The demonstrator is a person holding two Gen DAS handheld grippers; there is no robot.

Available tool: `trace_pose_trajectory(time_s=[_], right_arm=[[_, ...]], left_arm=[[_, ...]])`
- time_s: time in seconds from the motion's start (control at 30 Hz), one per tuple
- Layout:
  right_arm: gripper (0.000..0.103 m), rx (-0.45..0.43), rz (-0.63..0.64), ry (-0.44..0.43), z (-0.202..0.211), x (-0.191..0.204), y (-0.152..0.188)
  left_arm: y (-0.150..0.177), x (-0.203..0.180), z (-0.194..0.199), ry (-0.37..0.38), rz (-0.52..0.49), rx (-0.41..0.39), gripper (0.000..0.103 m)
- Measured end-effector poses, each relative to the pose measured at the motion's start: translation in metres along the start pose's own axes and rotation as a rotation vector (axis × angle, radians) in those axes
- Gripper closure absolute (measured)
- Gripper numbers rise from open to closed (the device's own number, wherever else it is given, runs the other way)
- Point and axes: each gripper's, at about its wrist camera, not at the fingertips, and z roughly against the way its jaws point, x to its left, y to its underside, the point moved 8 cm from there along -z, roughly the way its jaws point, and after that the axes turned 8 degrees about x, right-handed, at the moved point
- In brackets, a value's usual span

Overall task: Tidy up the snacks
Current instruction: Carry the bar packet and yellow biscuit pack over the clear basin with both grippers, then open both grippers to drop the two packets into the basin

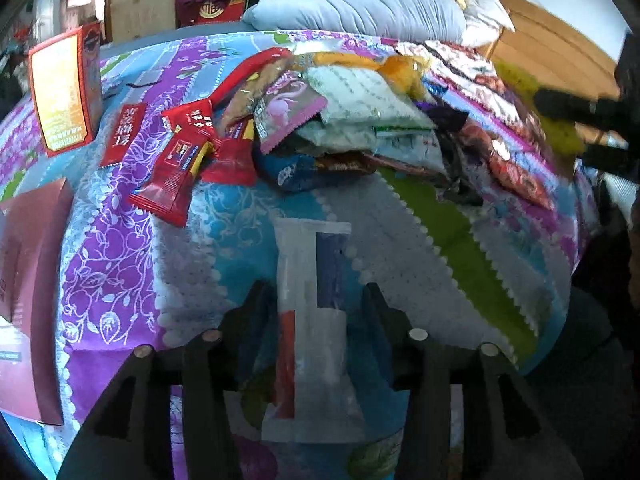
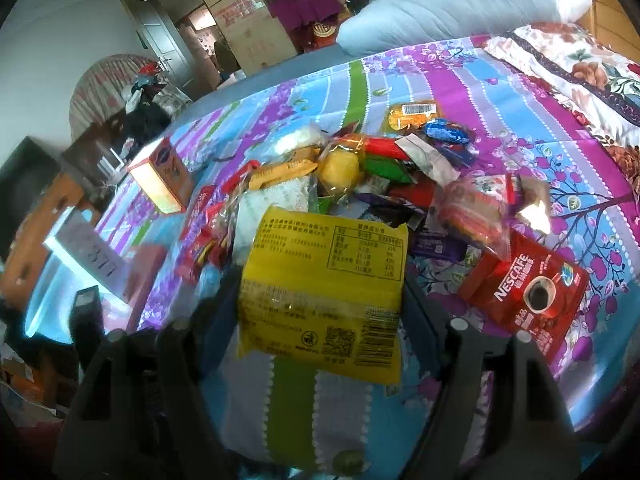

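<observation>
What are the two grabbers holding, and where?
Left gripper: a white packet, by its sides. Right gripper: a yellow packet, by its side edges.

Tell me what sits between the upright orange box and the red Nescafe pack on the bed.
In the right wrist view, the mixed snack pile lies between the orange box and the Nescafe pack; no bare stretch.

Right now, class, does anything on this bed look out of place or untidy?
Yes. The snacks lie in a jumbled heap mid-bed, packets overlapping at all angles. A red Nescafe packet lies apart, beside the heap. Each gripper holds one packet: white-and-blue, yellow.
</observation>
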Motion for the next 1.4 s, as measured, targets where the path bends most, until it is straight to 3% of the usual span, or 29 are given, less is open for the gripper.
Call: trace_pose_trajectory(time_s=[0.07, 0.2, 0.3, 0.47, 0.6, 0.7, 0.8, 0.9, 1.0, 1.23, 1.4], right_arm=[[0.028, -0.009, 0.012, 0.005, 0.002, 0.003, -0.003], [0.028, -0.046, 0.044, 0.001, 0.011, 0.017, -0.019], [0.028, -0.083, 0.083, -0.011, 0.022, 0.037, -0.041], [0.028, -0.161, 0.197, -0.067, 0.042, 0.105, -0.086], [0.028, -0.196, 0.302, -0.160, 0.050, 0.188, -0.110], [0.028, -0.198, 0.391, -0.230, 0.050, 0.251, -0.114], [0.028, -0.166, 0.482, -0.330, 0.044, 0.329, -0.108], [0.028, -0.124, 0.556, -0.377, 0.030, 0.387, -0.094], [0.028, -0.059, 0.628, -0.413, 0.006, 0.445, -0.073], [0.028, 0.100, 0.726, -0.426, -0.047, 0.510, -0.023], [0.028, 0.167, 0.766, -0.402, -0.071, 0.523, 0.003]], left_arm=[[-0.003, 0.000, 0.003, 0.000, 0.005, 0.007, 0.076], [-0.020, 0.002, 0.037, -0.004, 0.021, -0.064, 0.076], [-0.039, 0.010, 0.087, -0.001, 0.046, -0.155, 0.076], [-0.066, 0.046, 0.197, -0.077, 0.098, -0.344, 0.076], [-0.070, 0.108, 0.277, -0.212, 0.174, -0.460, 0.076], [-0.056, 0.165, 0.318, -0.331, 0.254, -0.496, 0.076], [-0.029, 0.226, 0.345, -0.426, 0.363, -0.489, 0.076], [0.010, 0.287, 0.360, -0.516, 0.478, -0.452, 0.076], [0.044, 0.326, 0.357, -0.560, 0.563, -0.394, 0.076], [0.092, 0.366, 0.334, -0.587, 0.649, -0.303, 0.076], [0.109, 0.372, 0.329, -0.580, 0.673, -0.293, 0.076]])
